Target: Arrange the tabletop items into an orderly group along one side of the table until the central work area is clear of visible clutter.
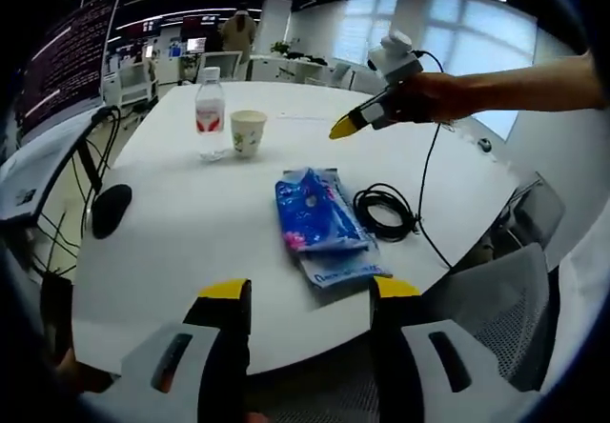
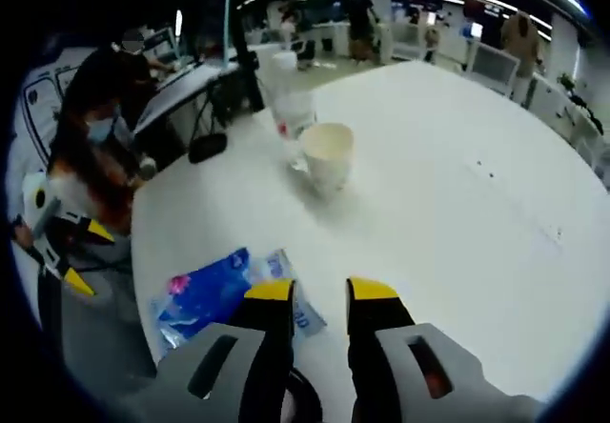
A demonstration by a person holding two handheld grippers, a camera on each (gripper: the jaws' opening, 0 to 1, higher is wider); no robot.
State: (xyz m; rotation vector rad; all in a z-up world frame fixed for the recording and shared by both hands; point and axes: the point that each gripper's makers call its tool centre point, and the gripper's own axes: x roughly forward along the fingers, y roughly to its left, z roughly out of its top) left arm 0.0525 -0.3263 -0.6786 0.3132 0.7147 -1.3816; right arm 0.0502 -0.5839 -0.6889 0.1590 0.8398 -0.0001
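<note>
We hold the left gripper (image 1: pixel 310 294) low over the near edge of the round white table (image 1: pixel 191 232), jaws spread and empty. The right gripper (image 2: pixel 320 294) hovers above the surface, jaws parted, gripping nothing. The blue plastic snack packets (image 1: pixel 324 223) lie near the edge beside a coiled black cable (image 1: pixel 386 211); the clear water bottle (image 1: pixel 210 113) and white paper cup (image 1: pixel 248 132) stand together farther in. An open office surrounds us.

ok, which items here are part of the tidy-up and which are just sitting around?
Part of the job:
- water bottle
- paper cup
- blue packets
- coiled black cable
- left tool, open, and right tool, open, both holding nothing

Just there:
- black mouse at the table edge (could count as clutter)
- monitor
- office chair
</note>
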